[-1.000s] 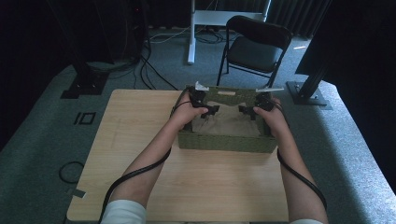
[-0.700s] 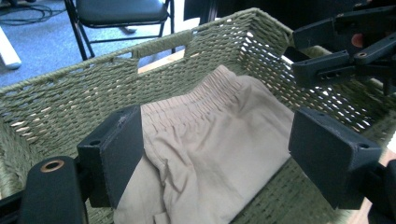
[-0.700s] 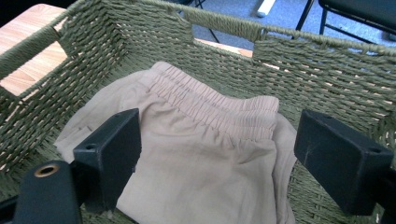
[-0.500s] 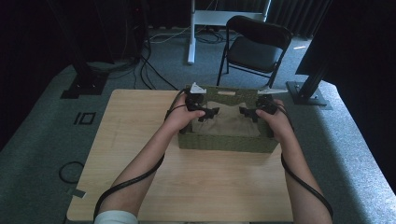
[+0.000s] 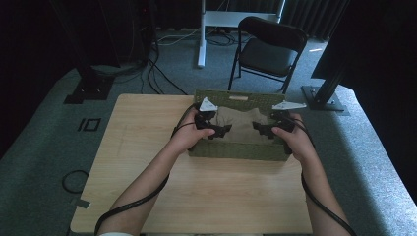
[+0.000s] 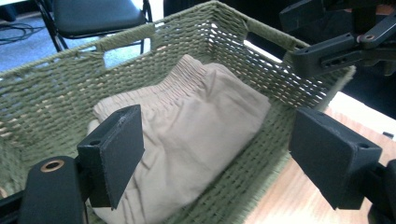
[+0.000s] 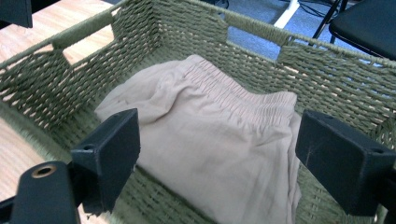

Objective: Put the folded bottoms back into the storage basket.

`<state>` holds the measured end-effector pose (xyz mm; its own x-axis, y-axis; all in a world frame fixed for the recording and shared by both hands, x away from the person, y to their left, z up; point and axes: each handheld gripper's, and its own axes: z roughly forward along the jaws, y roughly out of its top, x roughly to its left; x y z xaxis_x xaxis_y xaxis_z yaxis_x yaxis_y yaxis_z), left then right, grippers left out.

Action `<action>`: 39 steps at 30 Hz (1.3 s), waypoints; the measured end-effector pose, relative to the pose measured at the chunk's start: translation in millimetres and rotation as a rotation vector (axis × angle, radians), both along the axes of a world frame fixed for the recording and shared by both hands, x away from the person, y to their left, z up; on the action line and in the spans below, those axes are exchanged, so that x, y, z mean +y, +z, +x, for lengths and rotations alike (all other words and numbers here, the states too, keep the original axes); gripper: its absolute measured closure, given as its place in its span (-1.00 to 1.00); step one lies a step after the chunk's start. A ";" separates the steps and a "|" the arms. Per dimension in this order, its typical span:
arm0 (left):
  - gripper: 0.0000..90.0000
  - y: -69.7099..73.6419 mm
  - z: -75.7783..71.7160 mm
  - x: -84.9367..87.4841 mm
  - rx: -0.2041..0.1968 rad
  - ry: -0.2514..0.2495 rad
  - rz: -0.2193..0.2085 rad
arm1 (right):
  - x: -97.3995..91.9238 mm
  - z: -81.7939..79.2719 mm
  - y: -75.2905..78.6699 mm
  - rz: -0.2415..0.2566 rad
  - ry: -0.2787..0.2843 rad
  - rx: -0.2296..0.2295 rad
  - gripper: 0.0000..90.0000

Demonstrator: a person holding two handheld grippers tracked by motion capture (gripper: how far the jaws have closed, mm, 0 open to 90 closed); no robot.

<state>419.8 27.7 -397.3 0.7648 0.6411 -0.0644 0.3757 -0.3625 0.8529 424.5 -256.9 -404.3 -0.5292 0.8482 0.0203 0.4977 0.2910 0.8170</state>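
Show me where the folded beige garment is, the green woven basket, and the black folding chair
folded beige garment (image 7: 219, 126), right gripper view, on the flat cloth below its gathered waistband.
green woven basket (image 6: 51, 100), left gripper view, on a bare stretch of its woven wall.
black folding chair (image 5: 265, 54), high view, on the seat.

The basket (image 6: 56, 88) is showing as a coarse weave of matt green cord, rough and open-meshed along its walls. The garment (image 7: 219, 140) lying in it is looking like soft, matt beige cloth, gathered into fine ridges at its elastic band. The bench (image 5: 147, 147) is presenting a smooth, pale wood-grain surface with a faint sheen. The left gripper (image 6: 219, 154) and the right gripper (image 7: 219, 149) are showing matt black plastic jaws with flat, slightly grainy faces.
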 end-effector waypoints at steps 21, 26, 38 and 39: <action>-0.57 -20.5 -56.1 7.0 -0.018 -0.054 -0.017 | 7.7 -60.8 -15.7 0.036 0.070 -0.073 -0.71; -0.57 -28.2 -66.6 8.3 -0.034 -0.058 -0.005 | 9.4 -71.8 -24.5 0.054 0.079 -0.074 -0.71; -0.57 -53.2 -78.9 12.3 -0.015 -0.083 0.006 | 10.8 -89.1 -53.3 0.059 0.095 -0.063 -0.71; -0.57 -55.7 -79.4 12.4 -0.012 -0.085 0.008 | 10.7 -90.6 -58.8 0.056 0.094 -0.056 -0.71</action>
<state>340.4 40.2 -453.0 0.8172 0.5742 -0.0504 0.3331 -0.3992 0.8542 333.9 -246.2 -463.1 -0.6081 0.7932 0.0341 0.4232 0.2875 0.8592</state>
